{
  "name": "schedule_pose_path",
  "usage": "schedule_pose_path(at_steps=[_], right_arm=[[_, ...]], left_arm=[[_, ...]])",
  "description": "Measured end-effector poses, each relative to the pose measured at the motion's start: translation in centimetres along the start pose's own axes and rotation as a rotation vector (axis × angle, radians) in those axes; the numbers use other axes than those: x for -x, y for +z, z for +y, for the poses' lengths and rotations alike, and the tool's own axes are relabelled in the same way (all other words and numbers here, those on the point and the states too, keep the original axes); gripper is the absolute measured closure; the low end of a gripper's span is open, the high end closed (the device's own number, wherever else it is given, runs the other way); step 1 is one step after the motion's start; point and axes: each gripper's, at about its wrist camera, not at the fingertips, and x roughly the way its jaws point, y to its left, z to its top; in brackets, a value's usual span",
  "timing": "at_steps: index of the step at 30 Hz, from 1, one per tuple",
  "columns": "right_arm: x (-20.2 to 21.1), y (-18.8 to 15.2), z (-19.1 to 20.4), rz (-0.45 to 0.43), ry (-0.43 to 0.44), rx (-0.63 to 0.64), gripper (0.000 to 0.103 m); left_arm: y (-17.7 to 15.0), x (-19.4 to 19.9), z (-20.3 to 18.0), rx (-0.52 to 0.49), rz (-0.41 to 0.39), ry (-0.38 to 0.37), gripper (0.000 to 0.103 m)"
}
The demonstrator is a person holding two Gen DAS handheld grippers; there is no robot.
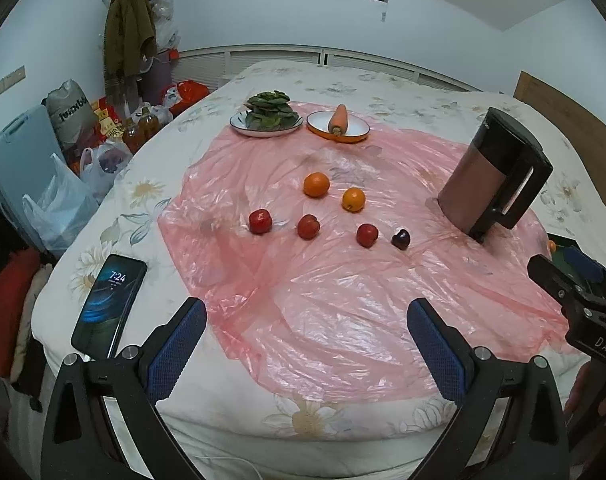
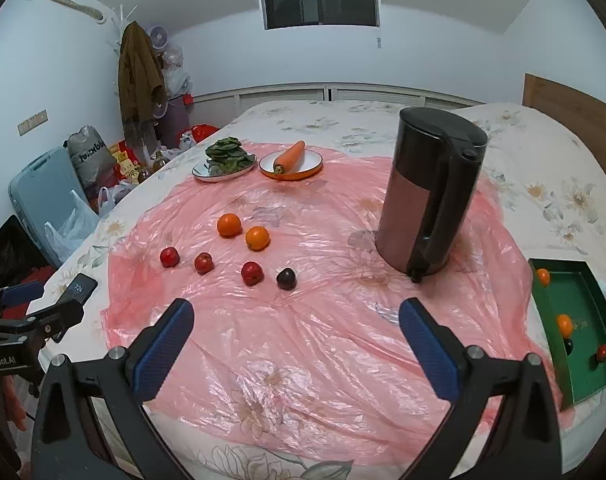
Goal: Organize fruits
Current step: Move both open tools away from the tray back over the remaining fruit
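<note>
Both grippers hover over the bed's near edge, jaws wide apart and empty: left gripper (image 1: 307, 340), right gripper (image 2: 295, 340). No fruit is picked up yet; likely next is reaching to the sheet's (image 1: 343, 300) middle. There lie two oranges (image 1: 316, 185), three red fruits (image 1: 260, 221) and one dark plum (image 1: 401, 239). A green tray (image 2: 583, 360) at the right edge holds four more small fruits.

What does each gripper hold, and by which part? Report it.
Nothing is held. The left gripper and the right gripper both stand open above the pink plastic sheet, short of the dark plum and the other fruits.
</note>
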Motion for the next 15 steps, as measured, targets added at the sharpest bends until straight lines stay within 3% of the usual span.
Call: schedule_pose_path(at_steps=[15], right_arm=[[-0.77, -0.12, -0.65, 0.007, 0.0, -0.013, 0.0]], left_arm=[[0.27, -0.85, 0.12, 0.002, 0.006, 0.01, 0.004]])
